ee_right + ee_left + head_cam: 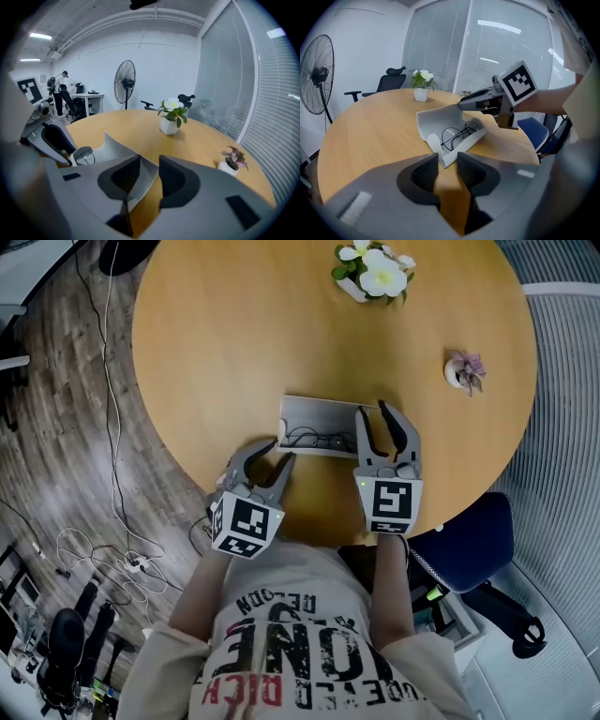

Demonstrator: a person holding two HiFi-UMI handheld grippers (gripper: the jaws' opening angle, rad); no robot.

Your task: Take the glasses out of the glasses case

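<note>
Judging by how things lay, the step in hand was the reach for the glasses. The glasses case (314, 411) stood open with its lid up, and the glasses (314, 439) lay in its tray, untouched. The right gripper (371, 407) had its jaws apart astride the case's right end. A corner of the lid stood between them, with no pad seen pressing on it. The left gripper (283, 448) pointed at the case's near left corner, its jaws wide and holding nothing, only bare wood between them.

The next move probably called for one gripper to steady the case while the other closed gently on the thin wire frame and lifted it clear of the lid.

The case lay near the person's edge of a round wooden surface (234, 343). A white-flowered pot plant (375, 273) stood at the far side and a small pink plant (466, 369) to the right, both well apart from the case. Around the surface were a blue chair (469, 540), loose cables (103, 549) on the wood floor, a standing fan (125, 84) and window blinds (225, 84).
</note>
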